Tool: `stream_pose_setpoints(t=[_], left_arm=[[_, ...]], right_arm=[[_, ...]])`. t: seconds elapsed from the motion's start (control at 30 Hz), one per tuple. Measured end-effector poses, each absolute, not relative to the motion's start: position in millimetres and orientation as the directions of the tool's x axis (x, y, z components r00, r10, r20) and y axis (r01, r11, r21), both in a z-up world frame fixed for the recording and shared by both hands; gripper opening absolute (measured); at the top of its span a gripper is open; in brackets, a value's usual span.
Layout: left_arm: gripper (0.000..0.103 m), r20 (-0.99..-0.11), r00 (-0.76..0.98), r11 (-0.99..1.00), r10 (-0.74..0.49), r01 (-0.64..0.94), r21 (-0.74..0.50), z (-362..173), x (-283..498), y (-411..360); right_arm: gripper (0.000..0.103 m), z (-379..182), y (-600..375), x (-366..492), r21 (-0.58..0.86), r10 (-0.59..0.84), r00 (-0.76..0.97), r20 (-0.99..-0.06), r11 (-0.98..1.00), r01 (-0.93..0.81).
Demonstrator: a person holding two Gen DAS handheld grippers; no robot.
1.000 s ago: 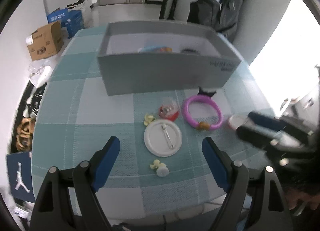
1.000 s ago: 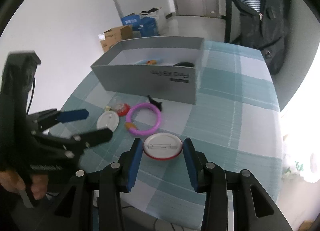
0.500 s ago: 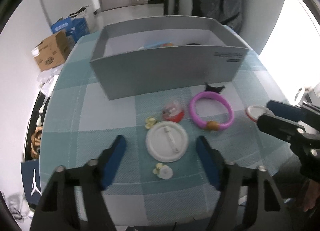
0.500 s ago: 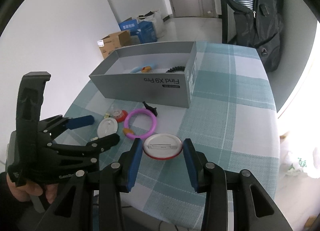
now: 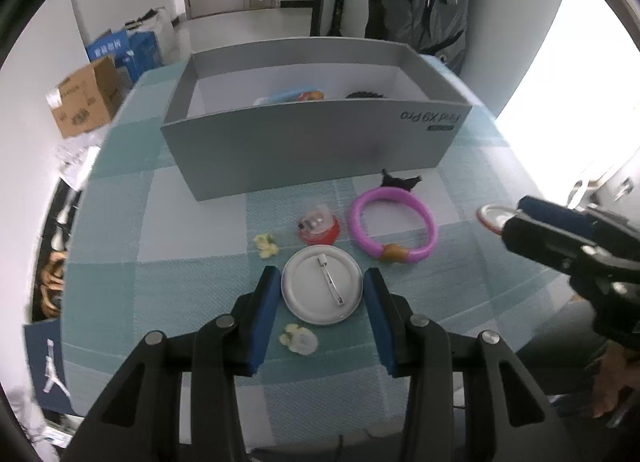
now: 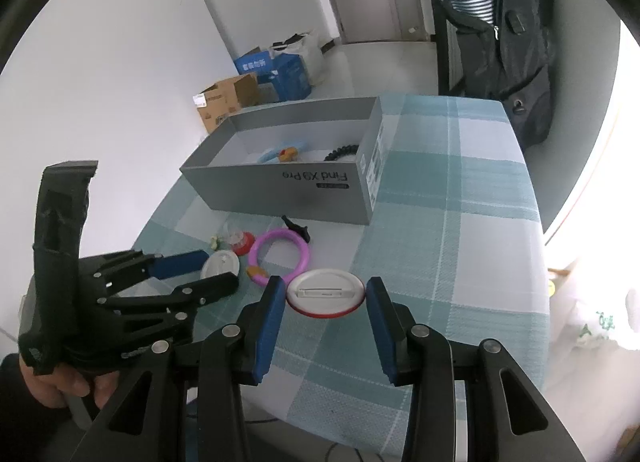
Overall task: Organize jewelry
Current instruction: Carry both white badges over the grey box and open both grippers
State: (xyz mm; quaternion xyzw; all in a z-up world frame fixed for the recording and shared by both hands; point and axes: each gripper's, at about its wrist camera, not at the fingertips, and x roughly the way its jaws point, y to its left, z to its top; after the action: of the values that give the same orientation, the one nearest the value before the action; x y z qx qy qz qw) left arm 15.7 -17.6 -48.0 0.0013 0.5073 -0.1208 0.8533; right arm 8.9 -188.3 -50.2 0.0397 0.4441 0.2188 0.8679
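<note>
My left gripper (image 5: 322, 294) is shut on a white round pin badge (image 5: 322, 290) that lies back side up on the checked cloth. My right gripper (image 6: 325, 296) is shut on a red-rimmed white badge (image 6: 325, 293) and holds it above the table. A pink bangle (image 5: 392, 226), a small red-based charm (image 5: 318, 224), a black hair clip (image 5: 400, 181) and two yellow flower pieces (image 5: 266, 244) lie in front of the grey box (image 5: 312, 150). The box holds a blue item and a black coil.
The table is covered with a teal checked cloth (image 6: 452, 198). Cardboard boxes (image 5: 82, 102) stand on the floor at the left. A dark jacket (image 6: 500, 42) hangs behind the table. The right gripper also shows in the left wrist view (image 5: 508, 218).
My left gripper has moved forward and closed its fingers onto the white pin badge. My right gripper has lifted the red-rimmed badge higher and back.
</note>
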Motion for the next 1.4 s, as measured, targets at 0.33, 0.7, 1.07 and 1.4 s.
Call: stream_pose_setpoints(t=[0.33,0.7,1.07,1.4], left_arm=[[0.037,-0.802,0.495,0.942,-0.335,0.205,-0.266,-24.4,13.7,-6.5],[0.037,-0.779,0.584,0.973,-0.229,0.170,-0.159,-11.3,16.6,-9.3],[0.037,-0.737,0.608,0.955,-0.295,0.176,-0.238,15.2,43.1,5.4],[0.037,-0.738,0.581,0.938,-0.343,0.165,-0.306,23.5,85.8,19.5]], right_arm=[[0.040,-39.8,-196.9,6.3,0.315,0.453,0.533,-0.714,0.889,-0.334],[0.040,-30.0,-204.2,10.5,0.401,0.511,0.552,-0.659,0.859,-0.317],[0.040,7.2,-190.4,43.2,0.471,0.572,0.565,-0.595,0.818,-0.331],[0.040,43.1,-162.2,99.1,0.418,0.588,0.559,-0.584,0.809,-0.414]])
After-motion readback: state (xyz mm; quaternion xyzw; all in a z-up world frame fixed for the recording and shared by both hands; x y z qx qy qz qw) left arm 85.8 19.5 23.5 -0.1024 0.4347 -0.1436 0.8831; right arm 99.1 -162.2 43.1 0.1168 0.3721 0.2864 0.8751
